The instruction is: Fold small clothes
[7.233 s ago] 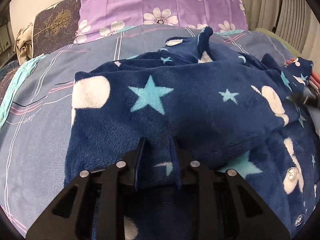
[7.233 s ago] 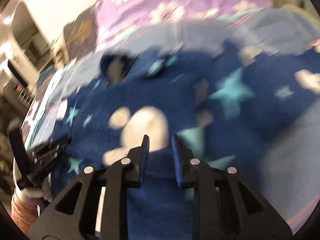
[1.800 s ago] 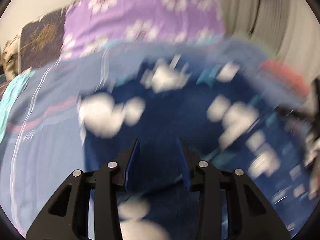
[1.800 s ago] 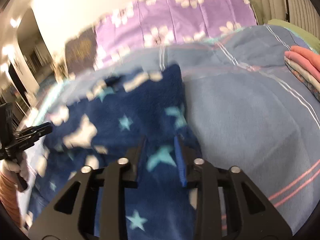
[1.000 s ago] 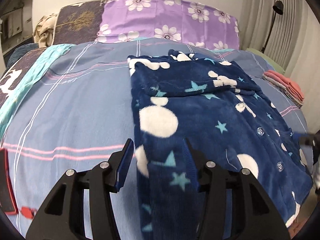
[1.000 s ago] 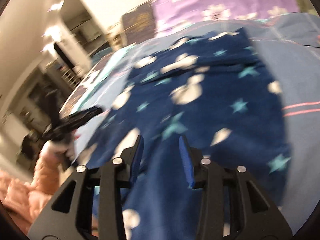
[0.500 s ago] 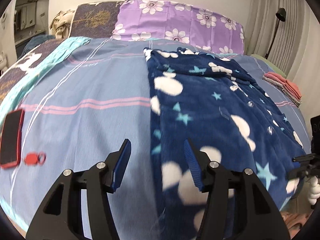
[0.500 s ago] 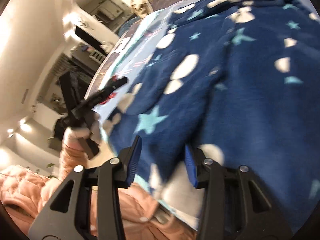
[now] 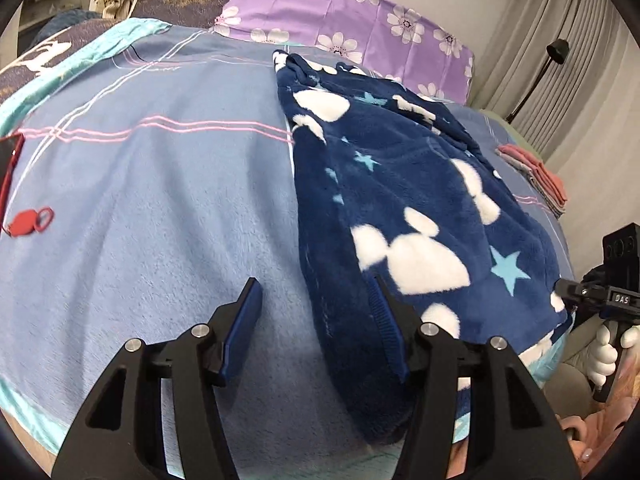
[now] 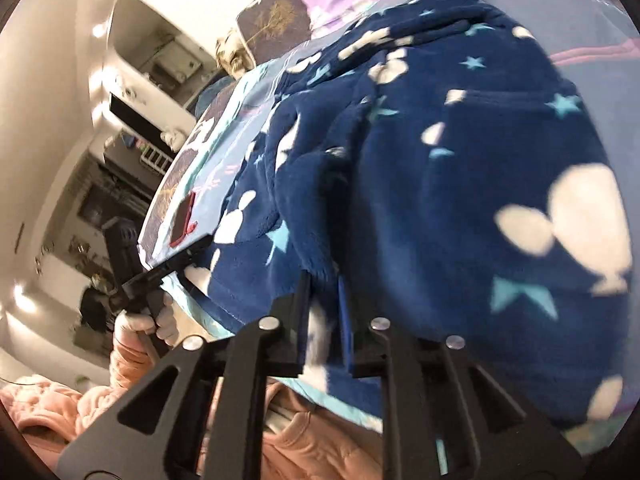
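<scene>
Both claws sit at the near edge of the bed (image 9: pixel 140 200), where our navy pyjama top (image 9: pixel 400 184) lies stretched lengthways toward the purple pillow (image 9: pixel 352 28). Our left claw (image 9: pixel 316 320) is spread wide and grips nothing: one finger rests over the bare sheet just left of the top's long edge, the other over the fleece itself. Our right claw (image 10: pixel 324 312) is clenched on the hem of the top, with a pinch of white-and-navy fleece showing between its fingers at the edge nearest us.

We judge the fold to be partly done. The top already looks narrowed into a long strip, with a layer of fleece lying over itself and a straight side edge facing the sheet. Its lower end hangs a little past the near edge of the bed. What seems left is to take the hem with both claws and bring it up toward the collar, once or twice, to make a compact bundle, then smooth it.

Left of the top, well apart from it, lie a red phone (image 9: pixel 8 168) and a red keyring (image 9: pixel 30 222). On the far right of the top rests a stack of folded clothes (image 9: pixel 536 176), pink among them.
</scene>
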The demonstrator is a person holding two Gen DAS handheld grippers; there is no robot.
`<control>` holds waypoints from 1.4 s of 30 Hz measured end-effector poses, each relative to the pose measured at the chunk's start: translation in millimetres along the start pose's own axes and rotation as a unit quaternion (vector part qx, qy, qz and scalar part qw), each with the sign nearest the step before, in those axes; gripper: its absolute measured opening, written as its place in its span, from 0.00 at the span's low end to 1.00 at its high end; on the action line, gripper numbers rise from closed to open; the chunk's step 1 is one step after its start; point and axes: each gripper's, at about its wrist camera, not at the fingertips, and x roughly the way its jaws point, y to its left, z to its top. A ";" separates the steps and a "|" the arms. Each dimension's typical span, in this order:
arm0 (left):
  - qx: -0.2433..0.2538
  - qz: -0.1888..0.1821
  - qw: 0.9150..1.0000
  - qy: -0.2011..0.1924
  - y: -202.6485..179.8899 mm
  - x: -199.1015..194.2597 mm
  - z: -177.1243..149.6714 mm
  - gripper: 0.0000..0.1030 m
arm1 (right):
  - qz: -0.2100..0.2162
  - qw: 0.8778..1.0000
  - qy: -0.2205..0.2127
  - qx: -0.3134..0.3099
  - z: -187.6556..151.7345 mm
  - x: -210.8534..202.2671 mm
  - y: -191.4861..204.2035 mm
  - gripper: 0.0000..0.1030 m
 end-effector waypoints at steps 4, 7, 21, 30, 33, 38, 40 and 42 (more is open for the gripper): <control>-0.026 -0.048 0.998 0.008 2.4 -1.9 2.5 0.55 | -0.064 0.994 -0.086 0.016 2.2 -60.4 -23.1 0.38; -0.030 -0.068 0.997 0.013 -2.2 0.5 4.7 0.55 | -0.117 0.985 -0.109 0.071 -1.2 -82.9 -63.6 0.39; -0.019 -0.100 0.994 0.035 -26.7 10.5 1.1 0.14 | 0.007 0.990 -0.036 0.135 -26.9 -53.7 -98.1 0.46; 0.000 -0.131 0.987 -0.088 -38.7 -71.4 24.9 0.10 | 0.047 0.984 -0.143 0.099 -6.4 -114.8 -59.5 0.11; 0.016 -0.138 0.985 -0.103 -47.2 -91.8 26.2 0.10 | 0.053 0.981 -0.172 0.073 -6.8 -139.7 -39.1 0.11; 0.057 -0.118 0.980 -0.147 -62.1 -137.7 30.6 0.11 | 0.056 0.976 -0.210 0.024 -9.7 -174.5 -5.8 0.11; 0.073 -0.100 0.979 -0.162 -66.0 -143.2 38.8 0.11 | 0.035 0.976 -0.214 0.002 -2.9 -174.4 -0.9 0.11; 0.086 -0.082 0.978 -0.173 -66.8 -135.1 50.5 0.12 | 0.025 0.975 -0.220 0.004 8.0 -167.7 -5.2 0.12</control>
